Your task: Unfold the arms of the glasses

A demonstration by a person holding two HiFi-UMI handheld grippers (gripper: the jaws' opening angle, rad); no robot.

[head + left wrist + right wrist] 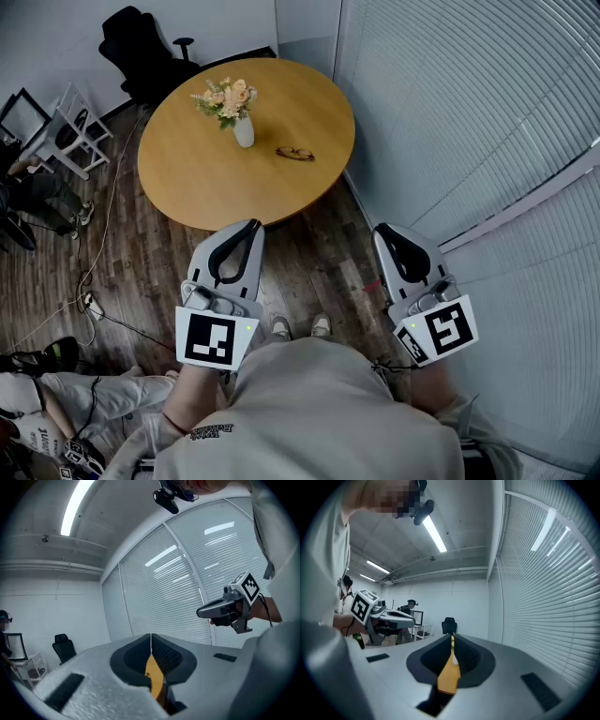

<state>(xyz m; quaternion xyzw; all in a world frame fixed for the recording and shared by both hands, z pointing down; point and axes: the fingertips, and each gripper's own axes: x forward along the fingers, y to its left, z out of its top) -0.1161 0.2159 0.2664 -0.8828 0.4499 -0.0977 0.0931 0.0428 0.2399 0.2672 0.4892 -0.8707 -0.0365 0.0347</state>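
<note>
Two grey units, my left gripper (251, 226) and right gripper (382, 231), hang closed and empty, well apart from the thin dark-framed glasses (295, 153) on the round wooden table (187, 178); arriving closed, I risk shoving them.

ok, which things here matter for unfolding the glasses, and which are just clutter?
Job: glasses, lying on the round table; left gripper and right gripper, both with jaws shut, empty.
Lying about: vase of flowers, black office chair, white chair, power strip on the floor.
</note>
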